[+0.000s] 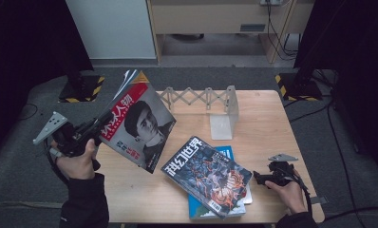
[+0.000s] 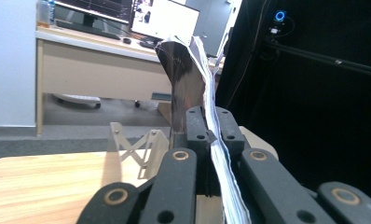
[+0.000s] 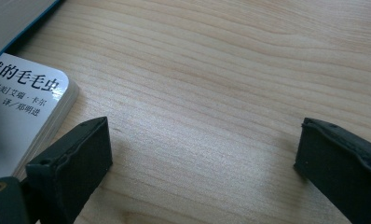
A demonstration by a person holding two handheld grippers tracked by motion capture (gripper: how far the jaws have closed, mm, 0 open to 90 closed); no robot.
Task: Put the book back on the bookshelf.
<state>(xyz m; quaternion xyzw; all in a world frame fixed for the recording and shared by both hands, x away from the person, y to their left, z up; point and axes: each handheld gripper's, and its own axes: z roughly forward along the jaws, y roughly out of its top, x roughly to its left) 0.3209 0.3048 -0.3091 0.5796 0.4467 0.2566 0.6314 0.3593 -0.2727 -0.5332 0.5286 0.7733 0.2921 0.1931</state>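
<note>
The left tongs [image 1: 94, 129] pinch a magazine [image 1: 138, 121] by its edge at centre-left of the high view, holding it tilted above the bench [image 1: 263, 118], probably to carry it toward the expanding metal book rack [image 1: 211, 102] at the upper centre. The left gripper view adds what the high view cannot: the jaws pressed on the magazine's page block [image 2: 211, 116], which curls upward between them. The right tongs [image 1: 262, 178] rest at the lower right, just beside the stacked books [image 1: 211, 178]. In the right gripper view their jaws stand spread wide over bare wood, with a small white book's corner [image 3: 30, 102] at the left edge, a likely next grab.
</note>
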